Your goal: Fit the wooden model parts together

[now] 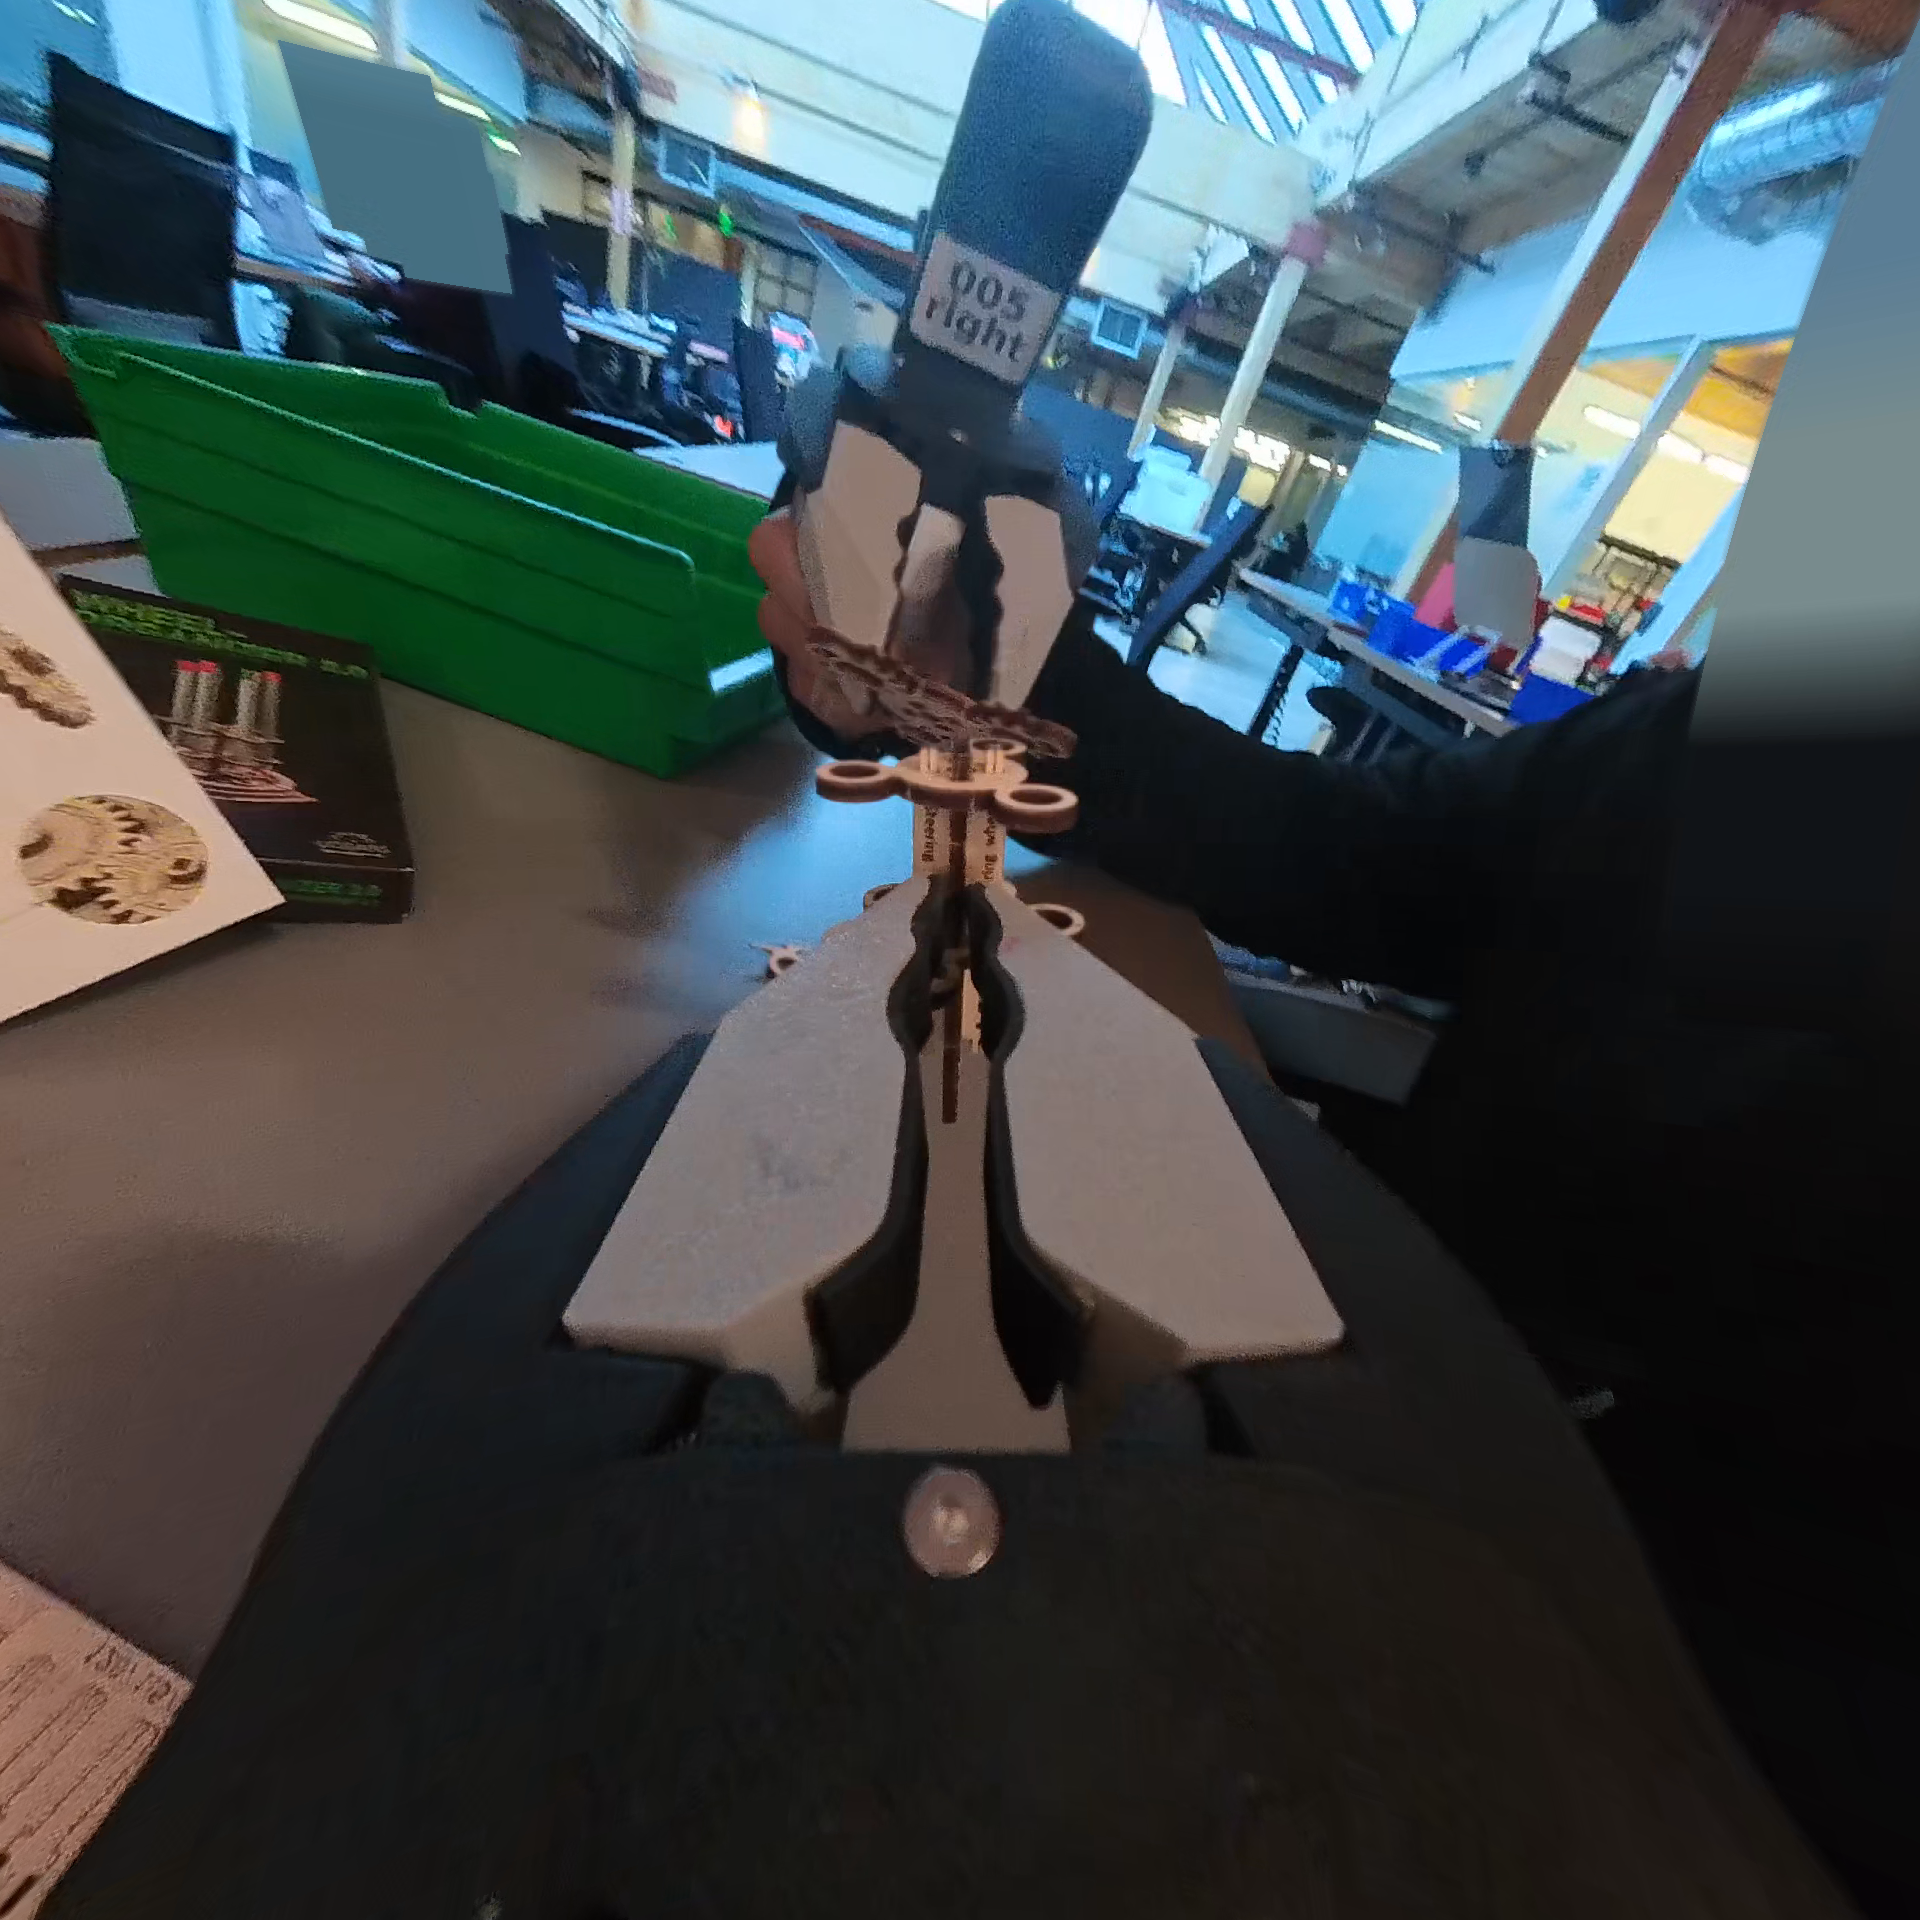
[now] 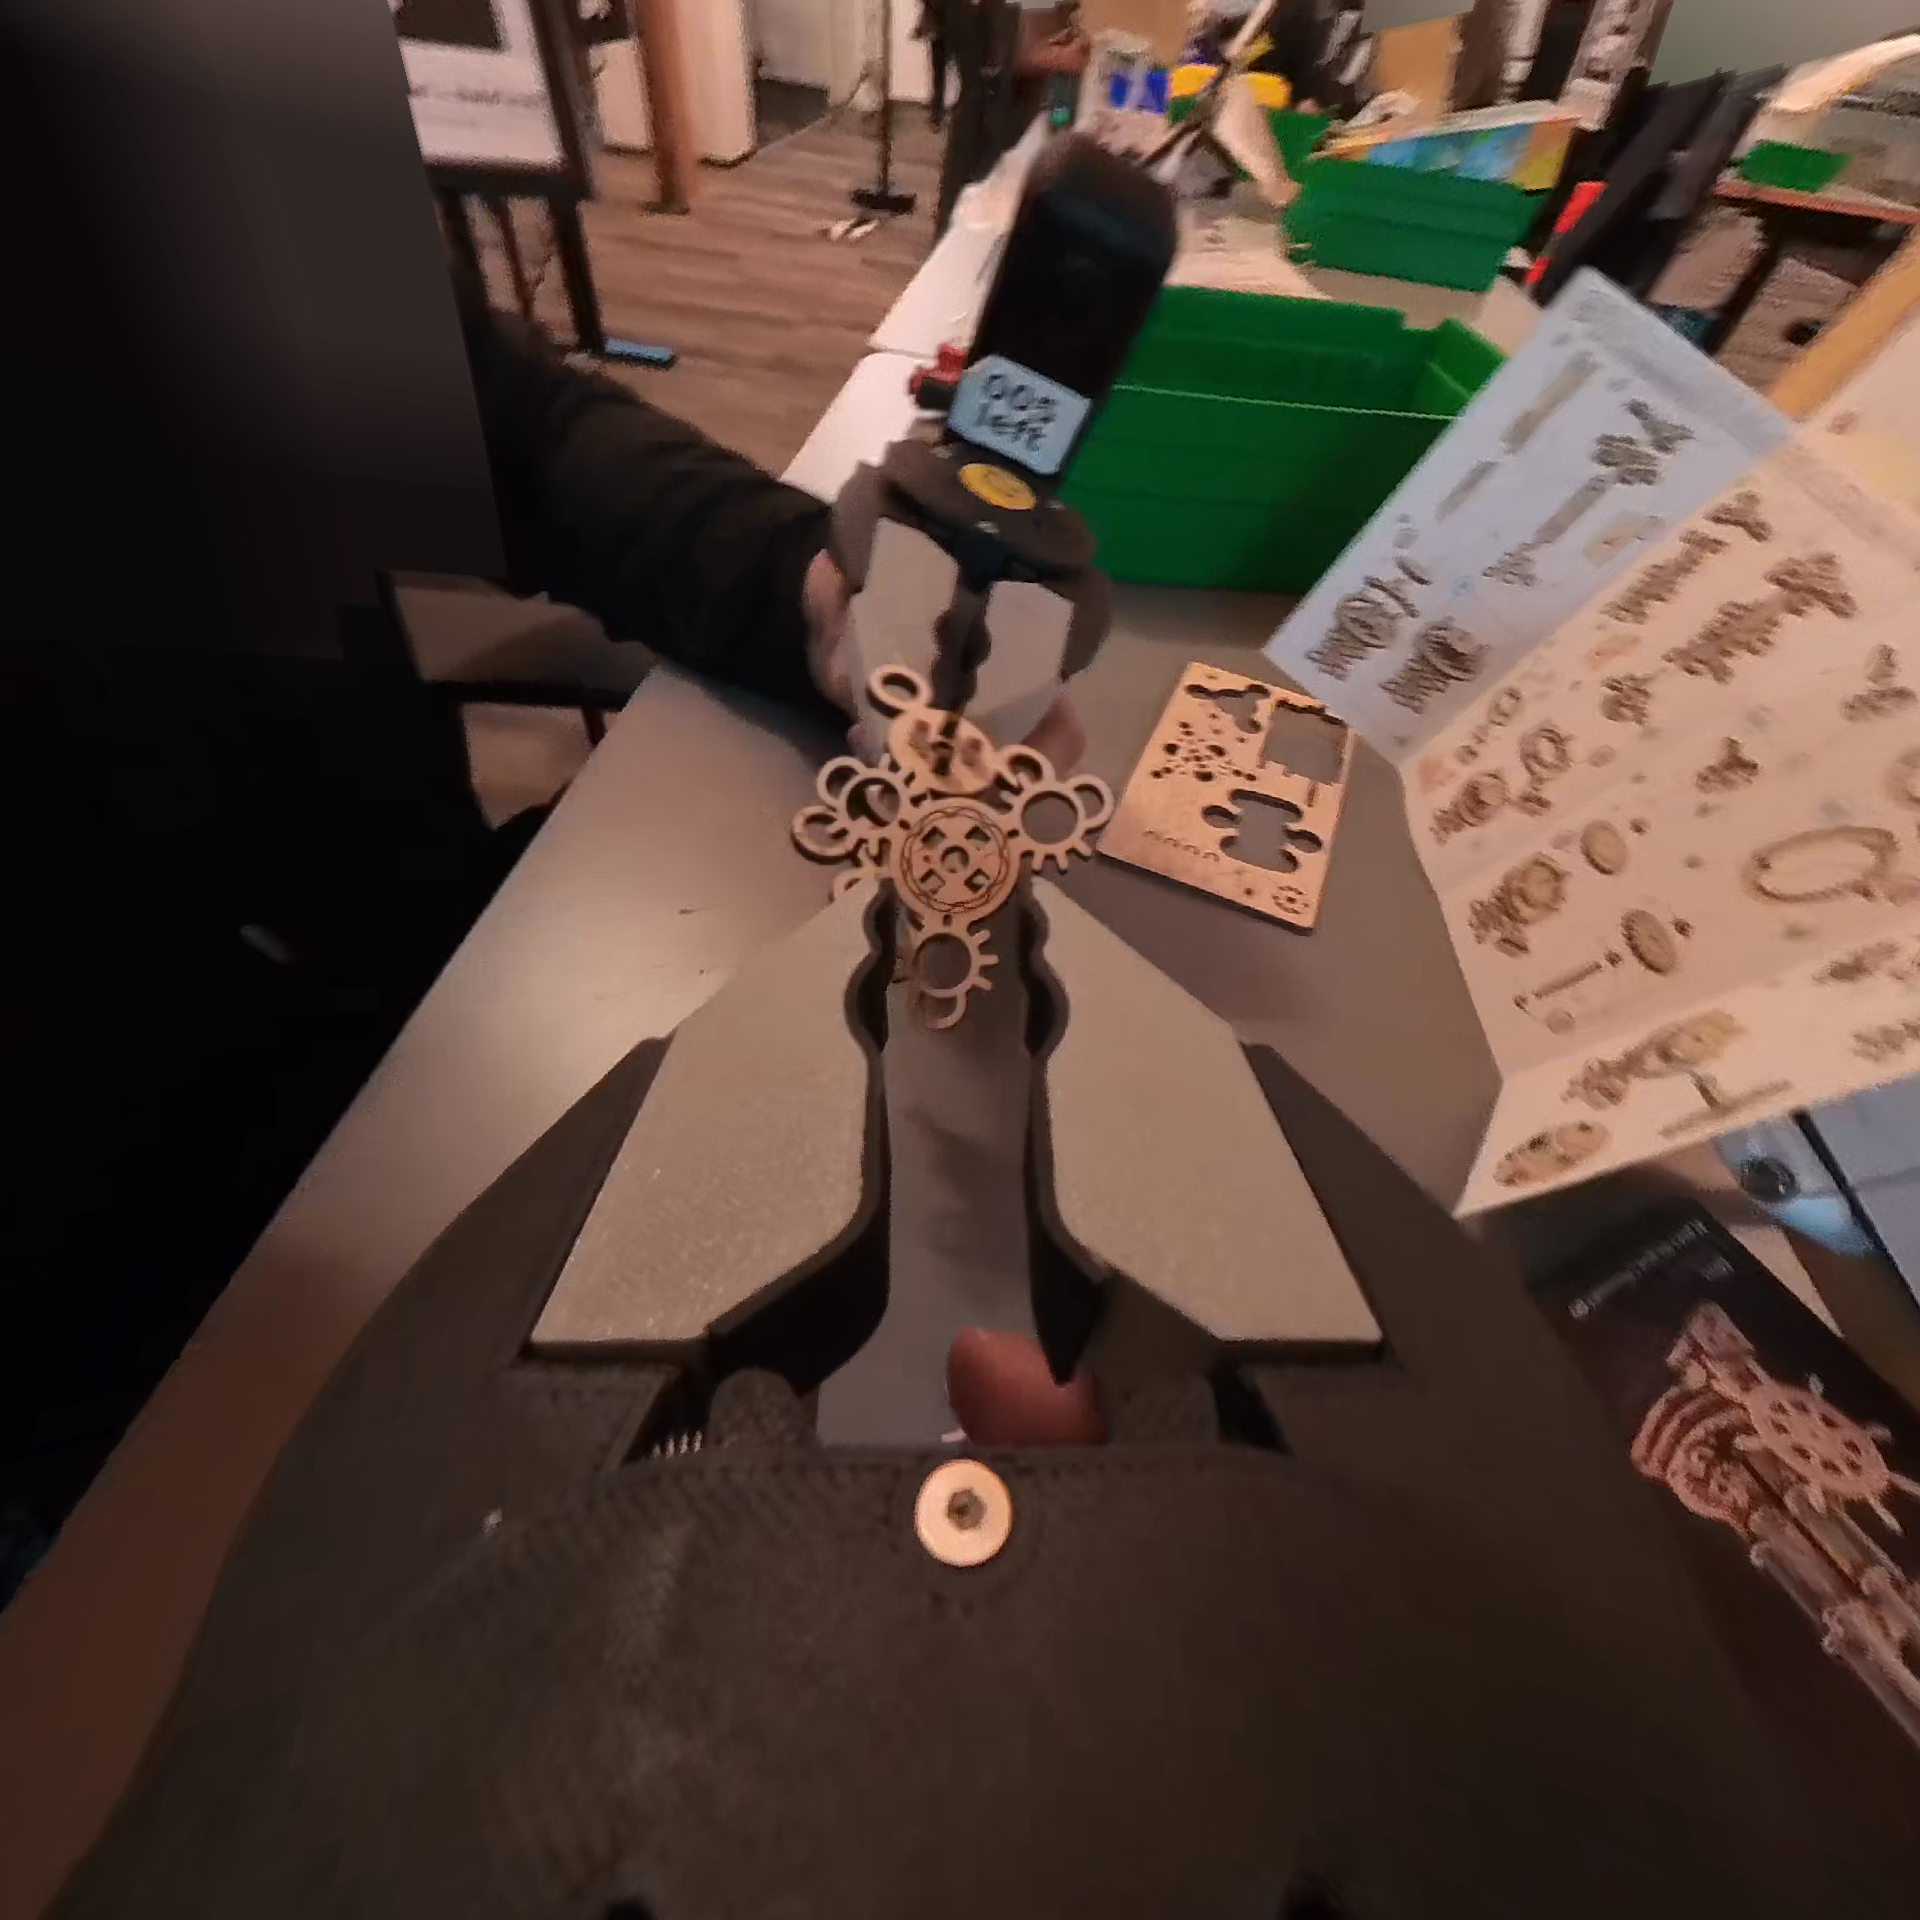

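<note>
My left gripper (image 1: 951, 909) is shut on an upright wooden shaft piece (image 1: 951, 842) topped by a flat plate with rings (image 1: 940, 784). It also shows in the right wrist view (image 2: 961, 665), coming from the far side. My right gripper (image 2: 956, 920) is shut on a flat wooden gear-and-ring plate (image 2: 951, 857), gripped by its edges. In the left wrist view the right gripper (image 1: 940, 665) comes down from above and holds that plate (image 1: 935, 696) just over the shaft piece's top, touching or nearly touching its pegs.
Green bins (image 1: 416, 540) stand at the back of the grey table (image 1: 312, 1143). A dark model box (image 1: 260, 758) and a paper instruction sheet (image 1: 83, 831) lie left. A punched-out wooden sheet (image 2: 1226, 790) and a small loose wooden part (image 1: 779, 956) lie on the table. The tips of one gripper are about 4 cm away from the tips of the other.
</note>
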`<state>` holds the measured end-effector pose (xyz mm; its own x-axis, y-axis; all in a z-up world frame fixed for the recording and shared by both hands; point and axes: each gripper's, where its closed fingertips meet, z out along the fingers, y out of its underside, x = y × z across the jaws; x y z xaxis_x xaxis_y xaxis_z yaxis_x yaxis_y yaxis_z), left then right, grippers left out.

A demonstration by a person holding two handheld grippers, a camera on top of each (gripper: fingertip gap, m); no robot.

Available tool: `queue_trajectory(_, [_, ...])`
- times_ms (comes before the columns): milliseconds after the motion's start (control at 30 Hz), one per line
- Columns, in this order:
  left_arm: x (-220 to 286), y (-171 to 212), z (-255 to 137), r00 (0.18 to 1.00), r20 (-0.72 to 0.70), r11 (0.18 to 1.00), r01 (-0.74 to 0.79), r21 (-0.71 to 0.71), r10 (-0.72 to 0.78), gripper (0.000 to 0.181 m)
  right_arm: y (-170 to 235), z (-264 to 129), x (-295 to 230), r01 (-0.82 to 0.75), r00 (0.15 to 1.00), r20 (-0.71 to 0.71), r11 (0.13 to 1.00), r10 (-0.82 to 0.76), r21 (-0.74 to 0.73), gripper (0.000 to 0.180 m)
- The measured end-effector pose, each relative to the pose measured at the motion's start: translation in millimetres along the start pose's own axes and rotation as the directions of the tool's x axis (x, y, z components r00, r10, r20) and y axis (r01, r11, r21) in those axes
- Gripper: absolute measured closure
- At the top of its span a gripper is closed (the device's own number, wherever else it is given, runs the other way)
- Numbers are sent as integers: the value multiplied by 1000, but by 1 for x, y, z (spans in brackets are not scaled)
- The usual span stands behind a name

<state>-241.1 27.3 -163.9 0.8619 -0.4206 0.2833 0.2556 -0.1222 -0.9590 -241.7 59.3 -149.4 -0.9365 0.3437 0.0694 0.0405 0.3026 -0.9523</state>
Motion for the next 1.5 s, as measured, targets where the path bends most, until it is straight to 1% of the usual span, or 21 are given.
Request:
queue_trajectory(133, [-7, -9, -3, 999, 31, 998, 17, 69, -19, 181, -10, -4, 10, -117, 993, 25, 984, 114, 136, 161])
queue_trajectory(200, [-9, -11, -3, 999, 41, 996, 15, 84, -18, 181, -12, -2, 14, -126, 992, 11, 979, 126, 159, 161])
queue_trajectory(300, [-11, -10, -3, 998, 52, 997, 16, 79, -20, 181, -21, 2, 8, -147, 989, 52, 966, 139, 211, 161])
queue_trajectory(367, [-11, -11, -2, 998, 54, 996, 15, 82, -19, 181, -18, 7, 5, -164, 986, 72, 969, 153, 184, 161])
queue_trajectory(567, [-11, -8, 0, 998, 62, 998, 2, 58, -5, 180, -6, 22, 1, -141, 989, 56, 984, 135, 105, 157])
queue_trajectory(633, [-11, -7, 1, 998, 67, 999, -4, 50, 0, 180, -7, 24, -3, -114, 993, 56, 989, 108, 100, 166])
queue_trajectory(733, [-9, -5, 2, 998, 60, 999, -5, 36, 3, 180, -7, 24, -4, -78, 996, 43, 993, 75, 83, 167])
queue_trajectory(933, [-10, 9, 6, 997, 72, 997, 4, -72, 1, 178, 7, 24, -9, -75, 994, 83, 997, 74, 18, 171])
queue_trajectory(1133, [-12, 20, 6, 986, 122, 982, -93, -162, 113, 173, 20, 28, -10, -86, 991, 98, 996, 88, -28, 171])
queue_trajectory(1233, [-11, 24, 7, 983, 124, 975, -112, -194, 138, 167, 22, 28, -11, -97, 989, 108, 995, 101, -37, 171])
queue_trajectory(1300, [-9, 24, 7, 984, 113, 974, -116, -194, 140, 173, 20, 28, -14, -112, 985, 126, 993, 116, -36, 172])
queue_trajectory(1400, [-9, 22, 7, 981, 117, 974, -133, -183, 156, 176, 20, 27, -18, -112, 982, 145, 993, 118, -45, 172])
queue_trajectory(1500, [-11, 20, 7, 972, 133, 970, -167, -178, 192, 179, 27, 26, -21, -88, 983, 149, 991, 103, -99, 171])
